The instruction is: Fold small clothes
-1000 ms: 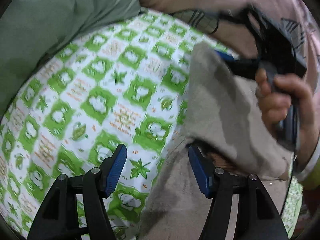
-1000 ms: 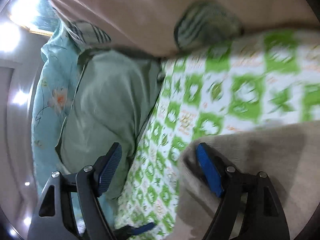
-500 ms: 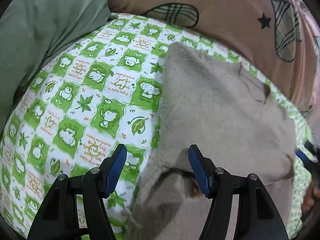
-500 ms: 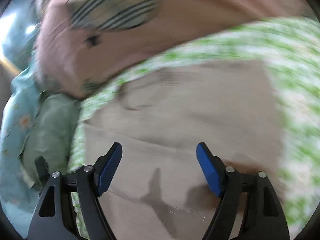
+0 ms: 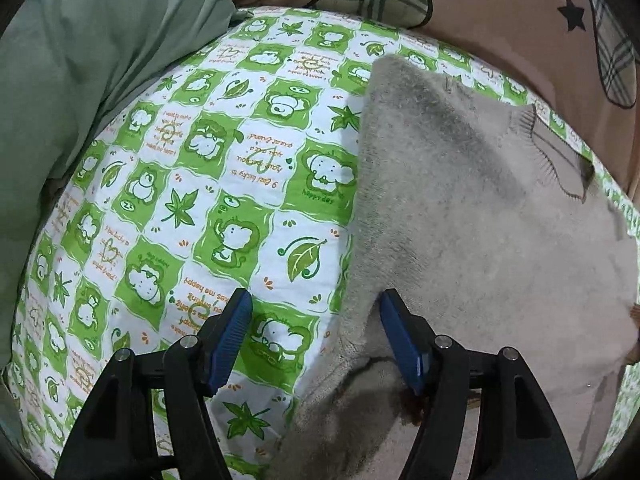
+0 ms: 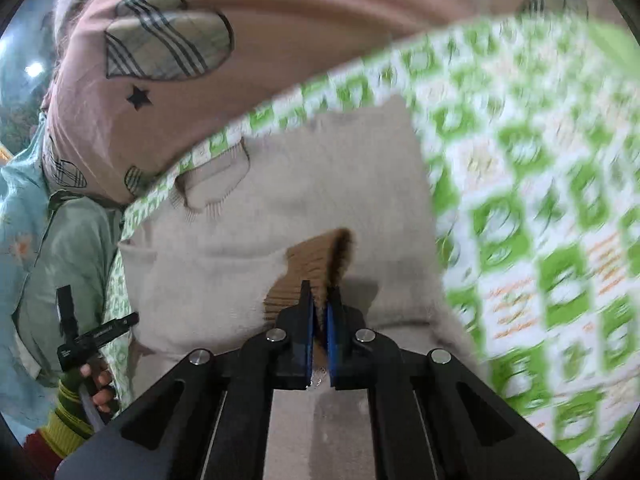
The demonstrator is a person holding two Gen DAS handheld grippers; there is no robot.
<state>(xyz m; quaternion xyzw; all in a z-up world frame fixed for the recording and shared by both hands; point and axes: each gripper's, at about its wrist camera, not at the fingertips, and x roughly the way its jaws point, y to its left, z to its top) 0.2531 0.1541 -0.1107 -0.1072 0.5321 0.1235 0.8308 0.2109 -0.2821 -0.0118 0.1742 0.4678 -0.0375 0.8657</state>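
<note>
A small beige knit sweater (image 5: pixel 480 216) lies flat on a green-and-white printed sheet (image 5: pixel 208 184). My left gripper (image 5: pixel 316 336) is open over the sweater's left edge, its right finger on the knit and its left finger over the sheet. In the right wrist view the sweater (image 6: pixel 304 184) fills the middle. My right gripper (image 6: pixel 319 304) is shut on a brown ribbed cuff (image 6: pixel 316 256) that stands up from the sweater. The left gripper's handle (image 6: pixel 92 336) and the hand holding it show at the lower left.
A grey-green pillow (image 5: pixel 88 64) lies at the left of the sheet. A pink blanket with plaid patches (image 5: pixel 480 4) runs along the far side, also in the right wrist view (image 6: pixel 240 32). A light blue floral cloth (image 6: pixel 16 216) sits at far left.
My right gripper has closed on the brown cuff; it was open half a second ago. The sweater was laid flat on the sheet. My left gripper stays open at the sweater's edge.
</note>
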